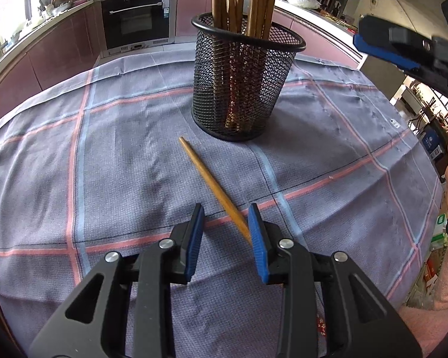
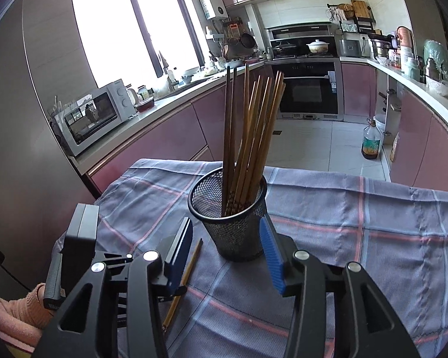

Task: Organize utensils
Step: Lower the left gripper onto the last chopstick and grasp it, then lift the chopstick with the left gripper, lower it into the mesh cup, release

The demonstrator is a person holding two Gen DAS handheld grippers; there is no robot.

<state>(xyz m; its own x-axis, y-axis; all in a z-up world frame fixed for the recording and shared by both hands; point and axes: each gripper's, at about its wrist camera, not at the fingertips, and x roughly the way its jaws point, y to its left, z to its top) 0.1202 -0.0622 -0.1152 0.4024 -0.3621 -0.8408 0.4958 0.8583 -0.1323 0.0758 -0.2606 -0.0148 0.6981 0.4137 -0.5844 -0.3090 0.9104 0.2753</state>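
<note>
Both pairs of jaws stood apart and empty. On the left gripper (image 1: 225,223) the blue pads were parted narrowly around the near tip of the one loose chopstick (image 1: 213,189), which lay flat on the checked tablecloth (image 1: 104,164) just in front of the black mesh holder (image 1: 242,89); the tip sat close against the right-hand pad, yet nothing showed the pads pressing on it. The right gripper (image 2: 228,253) hung near the holder with its jaws wider, the mesh wall between them but apart from both pads. Inside the holder a bundle of wooden chopsticks (image 2: 248,137) stood upright, leaning toward its far rim.

By the look of it the sorting was nearly finished, with this last chopstick the only piece outside the holder, and the step in hand was the left gripper's pick of it. Closing on the thin tapered tip would call for care, since the stick might roll or pivot away. Once gripped, it would need tilting upright and lowering into the gap beside the bundle, perhaps with the right gripper steadying the light holder.
</note>
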